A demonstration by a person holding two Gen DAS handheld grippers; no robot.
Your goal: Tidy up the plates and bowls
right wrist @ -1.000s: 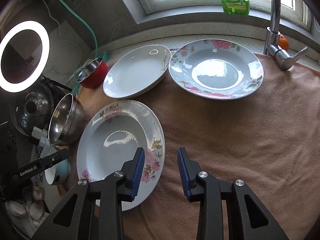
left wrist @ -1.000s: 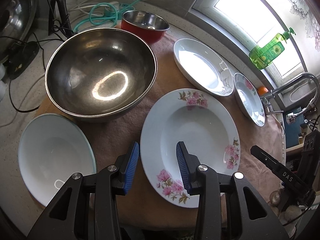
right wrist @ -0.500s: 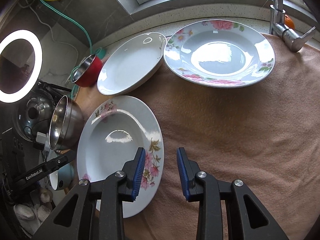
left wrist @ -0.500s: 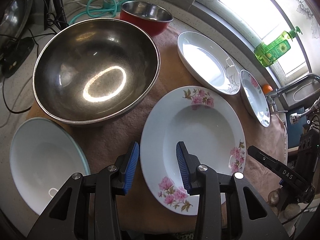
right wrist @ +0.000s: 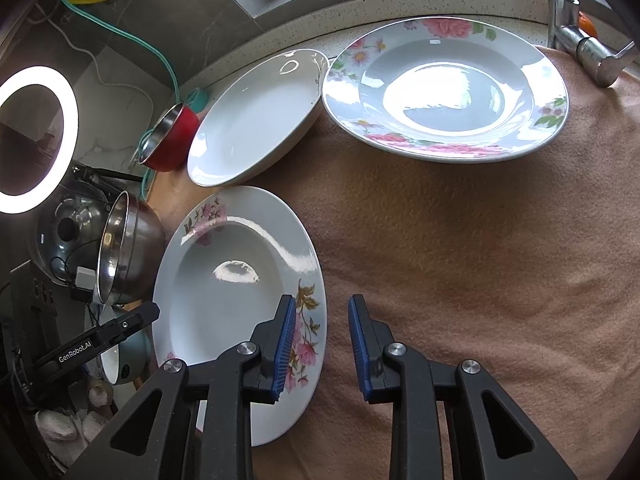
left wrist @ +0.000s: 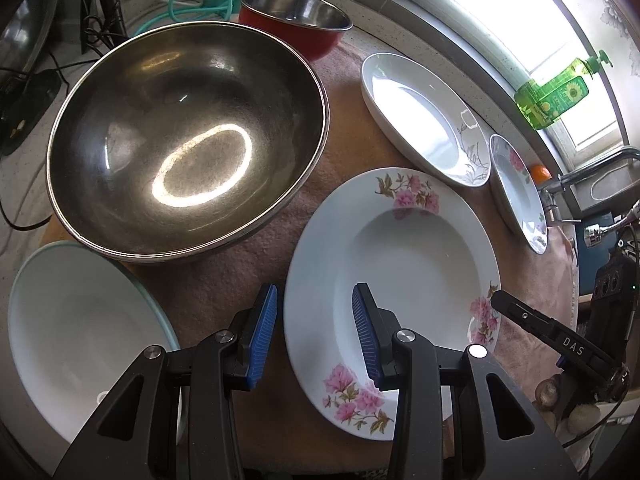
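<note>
A pink-flowered deep plate (left wrist: 400, 264) (right wrist: 224, 296) lies on the brown cloth. My left gripper (left wrist: 314, 332) hovers over its left rim, which passes between the open blue pads without touching them. My right gripper (right wrist: 322, 344) straddles the opposite rim. Its jaws are closing, with the rim between them and a gap still showing. A large steel bowl (left wrist: 184, 140) (right wrist: 120, 248) sits left of the plate, with a red bowl (left wrist: 296, 20) behind it. A white oval dish (right wrist: 256, 120), a second flowered plate (right wrist: 444, 88) and a pale bowl (left wrist: 80, 328) lie around.
The brown cloth (right wrist: 460, 240) covers the counter to the right of the plates. A tap (right wrist: 580, 40) and a green soap bottle (left wrist: 556, 96) stand by the window. A ring light (right wrist: 36, 140), a pot and cables crowd the left side.
My right gripper has come down closer to the flowered plate's rim and its jaws have narrowed. The left gripper has barely shifted and its gap is unchanged.
</note>
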